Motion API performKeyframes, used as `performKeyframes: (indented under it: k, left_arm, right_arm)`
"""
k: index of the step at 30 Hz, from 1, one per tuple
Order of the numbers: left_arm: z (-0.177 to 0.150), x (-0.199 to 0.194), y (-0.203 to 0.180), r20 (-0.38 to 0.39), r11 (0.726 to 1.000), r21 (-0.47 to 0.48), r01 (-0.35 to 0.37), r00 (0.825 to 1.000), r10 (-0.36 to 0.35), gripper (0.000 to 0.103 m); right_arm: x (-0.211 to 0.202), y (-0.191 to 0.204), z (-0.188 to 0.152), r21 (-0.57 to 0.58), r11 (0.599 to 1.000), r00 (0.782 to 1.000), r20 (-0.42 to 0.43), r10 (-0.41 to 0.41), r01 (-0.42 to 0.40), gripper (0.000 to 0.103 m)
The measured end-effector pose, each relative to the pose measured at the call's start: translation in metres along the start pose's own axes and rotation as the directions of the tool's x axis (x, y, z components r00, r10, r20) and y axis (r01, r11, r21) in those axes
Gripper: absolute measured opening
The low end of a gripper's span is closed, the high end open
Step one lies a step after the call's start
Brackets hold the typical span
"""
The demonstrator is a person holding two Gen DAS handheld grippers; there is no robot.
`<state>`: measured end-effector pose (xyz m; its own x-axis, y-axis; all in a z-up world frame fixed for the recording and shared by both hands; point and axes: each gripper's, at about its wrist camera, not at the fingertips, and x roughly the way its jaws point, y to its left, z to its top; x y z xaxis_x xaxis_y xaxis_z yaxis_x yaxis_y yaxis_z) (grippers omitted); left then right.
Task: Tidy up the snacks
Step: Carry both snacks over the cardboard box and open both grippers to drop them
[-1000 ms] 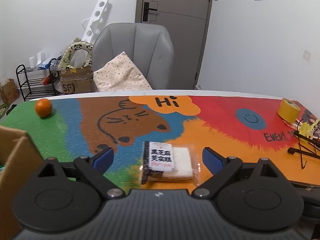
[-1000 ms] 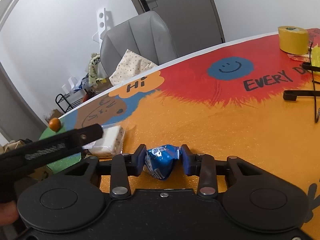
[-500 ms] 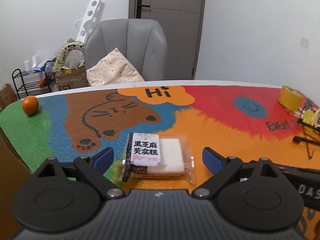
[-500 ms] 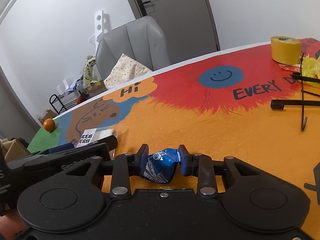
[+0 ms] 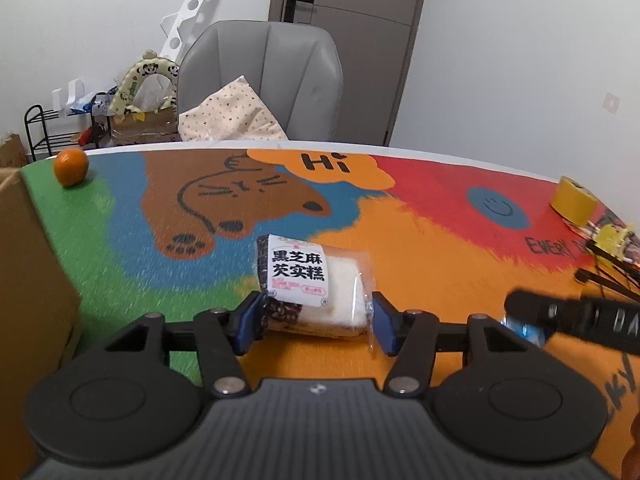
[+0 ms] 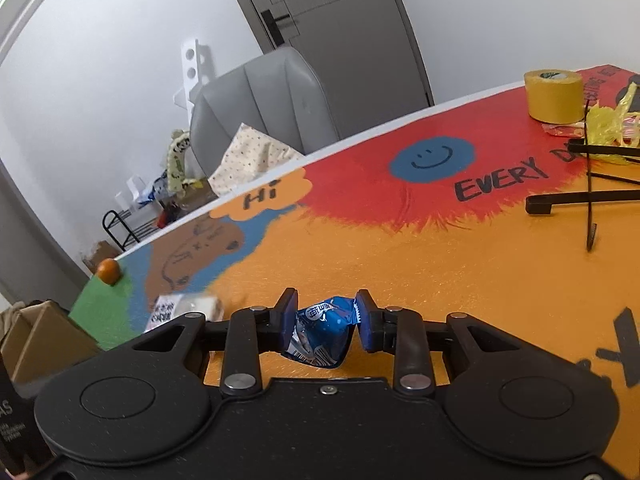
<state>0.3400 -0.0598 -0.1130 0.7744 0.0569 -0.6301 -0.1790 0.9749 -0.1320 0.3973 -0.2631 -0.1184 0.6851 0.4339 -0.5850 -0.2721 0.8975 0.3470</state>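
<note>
Ahead of both tongs we see the colourful table mat (image 5: 420,264), and hard to the left of the left gripper (image 5: 314,322) stands a cardboard box (image 5: 28,264), in our judgement the likely home for the snacks. An orange (image 5: 71,166) lies far ahead and to the left, a yellow tape roll (image 6: 554,95) far ahead and to the right. The wrapped sesame cake (image 5: 312,284) sits between the left gripper's blue pads, which have just been closing and now press its near end on both sides, the clear film bunching at the right pad. The right gripper (image 6: 326,326), just to the right of the left one, is clamped on a small blue candy packet (image 6: 324,330). To do this step well, we would keep the squeeze on the cake light, since it looks soft, check that the pads bear on the cake and not only on film, and lift level before swinging left toward the box.
</note>
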Motion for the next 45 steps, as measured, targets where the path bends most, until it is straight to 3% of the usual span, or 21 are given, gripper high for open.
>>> performKeyframes:
  k: [14, 25, 37, 45]
  left_arm:
    - [-0.022, -0.069, 0.012, 0.018, 0.998, -0.009, 0.063, 0.998, -0.063, 0.053]
    - [-0.024, -0.124, 0.017, 0.093, 0.996, 0.011, 0.09, 0.992, -0.091, 0.053]
    - [-0.018, -0.171, 0.035, 0.17, 0.996, 0.001, 0.086, 0.982, -0.085, 0.053]
    - [-0.012, -0.194, 0.063, 0.203, 0.998, -0.031, 0.046, 0.978, -0.038, 0.053]
  right_arm:
    - [-0.051, 0.025, -0.03, 0.046, 0.999, 0.999, 0.045, 0.016, -0.018, 0.03]
    - [-0.083, 0.049, -0.04, 0.028, 0.999, 0.996, 0.083, 0.044, -0.047, 0.03]
    - [-0.102, 0.082, -0.043, -0.014, 0.996, 0.99, 0.109, 0.094, -0.093, 0.03]
    - [-0.104, 0.11, -0.044, -0.051, 0.989, 0.984, 0.106, 0.145, -0.14, 0.03]
